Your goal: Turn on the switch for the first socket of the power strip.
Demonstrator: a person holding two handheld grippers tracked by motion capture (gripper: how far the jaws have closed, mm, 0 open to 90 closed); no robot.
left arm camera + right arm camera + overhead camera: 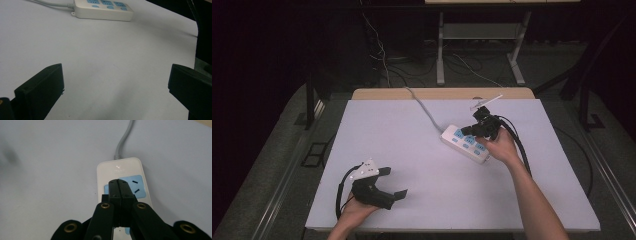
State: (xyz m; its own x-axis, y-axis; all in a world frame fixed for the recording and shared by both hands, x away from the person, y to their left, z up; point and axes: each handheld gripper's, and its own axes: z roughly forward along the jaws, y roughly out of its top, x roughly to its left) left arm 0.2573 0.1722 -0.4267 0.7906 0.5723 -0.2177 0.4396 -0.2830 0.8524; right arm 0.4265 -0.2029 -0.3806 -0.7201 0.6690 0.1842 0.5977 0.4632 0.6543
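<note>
A white power strip (466,144) with blue sockets lies on the right half of the white table, its grey cable (424,108) running to the far edge. My right gripper (468,131) is shut, jaws pressed together with nothing between them, tips over the strip's blue socket face. In the right gripper view the closed tips (119,182) sit above the power strip (122,168) near its cable end. My left gripper (396,182) rests open near the table's front left. In the left gripper view its jaws stand wide apart and the power strip (103,10) lies far ahead.
The white table top (412,150) has a wooden strip (442,93) along its far edge. A grey desk frame (479,35) and loose cables (382,55) stand on the floor behind. A black cable (519,145) trails from my right gripper.
</note>
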